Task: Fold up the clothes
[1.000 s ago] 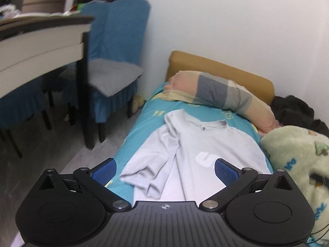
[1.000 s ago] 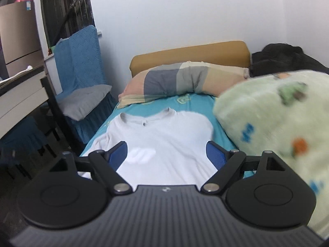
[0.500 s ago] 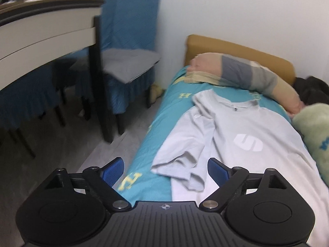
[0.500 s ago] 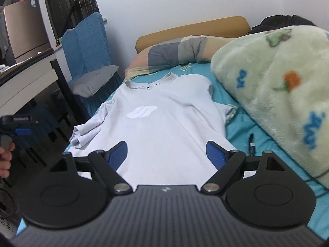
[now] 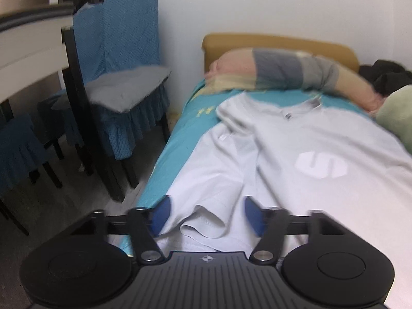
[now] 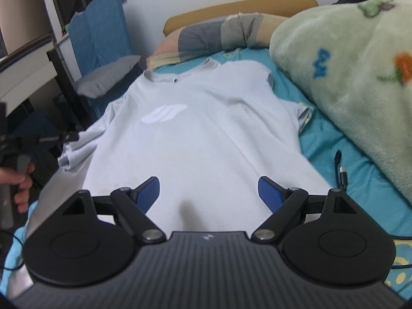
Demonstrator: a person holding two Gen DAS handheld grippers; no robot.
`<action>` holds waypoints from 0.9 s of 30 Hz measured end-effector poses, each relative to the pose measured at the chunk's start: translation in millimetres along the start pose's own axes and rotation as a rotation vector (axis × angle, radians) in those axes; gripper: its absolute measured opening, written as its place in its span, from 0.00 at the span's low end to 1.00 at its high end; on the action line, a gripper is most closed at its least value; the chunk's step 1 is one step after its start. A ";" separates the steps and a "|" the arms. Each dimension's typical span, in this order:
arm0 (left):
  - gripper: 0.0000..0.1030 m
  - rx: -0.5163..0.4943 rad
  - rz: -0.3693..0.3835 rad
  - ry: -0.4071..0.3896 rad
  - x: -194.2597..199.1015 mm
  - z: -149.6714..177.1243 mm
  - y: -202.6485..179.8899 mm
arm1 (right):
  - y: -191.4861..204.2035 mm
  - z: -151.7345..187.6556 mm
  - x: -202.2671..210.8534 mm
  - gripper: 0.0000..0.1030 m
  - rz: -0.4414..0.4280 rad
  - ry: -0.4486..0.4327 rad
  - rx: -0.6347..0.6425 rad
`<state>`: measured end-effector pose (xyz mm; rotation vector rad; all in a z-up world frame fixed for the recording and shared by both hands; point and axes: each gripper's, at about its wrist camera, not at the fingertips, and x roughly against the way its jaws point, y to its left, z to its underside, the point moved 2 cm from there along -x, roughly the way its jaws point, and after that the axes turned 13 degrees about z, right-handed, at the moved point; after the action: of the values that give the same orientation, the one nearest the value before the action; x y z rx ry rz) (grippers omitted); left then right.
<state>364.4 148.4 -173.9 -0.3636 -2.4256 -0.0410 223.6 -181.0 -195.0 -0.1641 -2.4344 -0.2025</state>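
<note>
A pale grey T-shirt (image 6: pixel 211 118) with a white logo lies face up on the teal bed sheet, collar toward the pillow. It also shows in the left wrist view (image 5: pixel 296 159). Its left sleeve (image 5: pixel 206 200) is crumpled near the bed's left edge. My left gripper (image 5: pixel 206 216) is open, its blue pads on either side of that sleeve's hem. My right gripper (image 6: pixel 208 193) is open and empty, low over the shirt's lower body. The left gripper and the hand holding it (image 6: pixel 23 159) show at the far left of the right wrist view.
A striped pillow (image 6: pixel 219 38) and tan headboard (image 5: pixel 278 43) lie at the bed's far end. A green fleece blanket (image 6: pixel 355 77) is piled on the right. A black cable (image 6: pixel 340 170) lies on the sheet beside it. Blue-covered chairs (image 5: pixel 123 97) and a table (image 5: pixel 31 51) stand left of the bed.
My left gripper has moved forward and down to the crumpled sleeve, jaws now straddling its hem. My right gripper has dropped closer to the shirt's lower body.
</note>
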 end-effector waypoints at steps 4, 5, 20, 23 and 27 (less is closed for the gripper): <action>0.06 0.093 0.023 -0.021 -3.7 -6.8 22.2 | 5.1 3.2 -2.6 0.82 -0.005 0.002 0.027; 0.05 0.113 0.030 -0.052 1.5 -14.4 29.8 | 5.6 3.1 -2.1 0.82 -0.006 -0.004 0.027; 0.04 0.290 -0.336 -0.175 -47.0 -155.4 175.4 | -5.6 -13.7 -6.6 0.82 0.005 -0.120 -0.069; 0.06 0.283 -0.326 -0.128 -60.6 -141.9 169.9 | -4.0 -11.1 -17.0 0.82 0.010 -0.129 -0.061; 0.47 0.256 -0.289 -0.060 -73.9 -119.3 154.6 | -1.7 -12.5 -26.9 0.82 0.042 -0.161 -0.030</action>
<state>534.8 263.7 -138.7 0.1039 -2.4861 0.1546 251.6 -186.8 -203.1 -0.2532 -2.5863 -0.2145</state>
